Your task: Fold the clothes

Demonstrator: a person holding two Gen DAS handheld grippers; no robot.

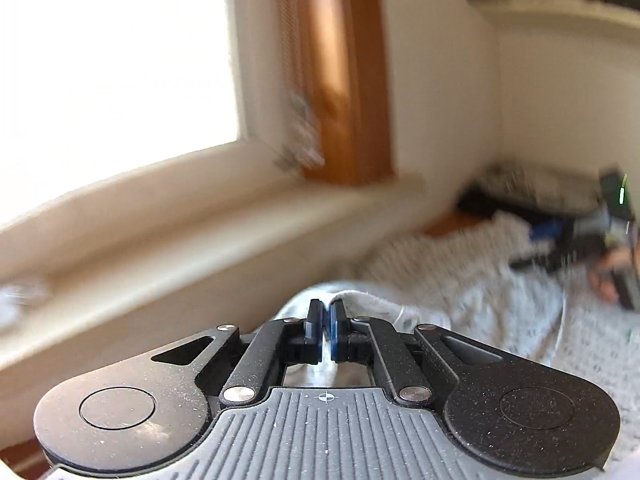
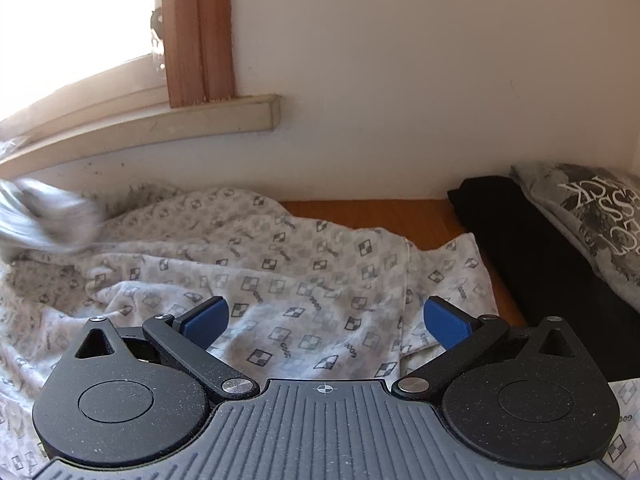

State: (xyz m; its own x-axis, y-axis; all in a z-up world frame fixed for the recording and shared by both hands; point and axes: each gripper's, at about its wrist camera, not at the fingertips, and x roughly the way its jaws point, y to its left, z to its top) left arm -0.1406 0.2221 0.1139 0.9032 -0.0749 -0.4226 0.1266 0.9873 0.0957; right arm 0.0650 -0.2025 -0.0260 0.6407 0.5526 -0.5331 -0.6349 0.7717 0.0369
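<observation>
Left wrist view is blurred: the left gripper [image 1: 325, 322] is clenched on a bunched fold of the patterned garment [image 1: 460, 280], lifted near the window sill [image 1: 200, 216]. A hand [image 1: 608, 276] shows at the far right edge.

Right wrist view: the right gripper [image 2: 325, 322] hangs released, jaws wide apart, just above the patterned garment [image 2: 280, 272], which lies rumpled across the wooden surface [image 2: 368, 212]. Its right hem ends beside a black cloth [image 2: 532, 248] under a grey printed shirt [image 2: 592, 216]. Bare wood remains along the wall [image 2: 400, 80], between garment and black cloth.
</observation>
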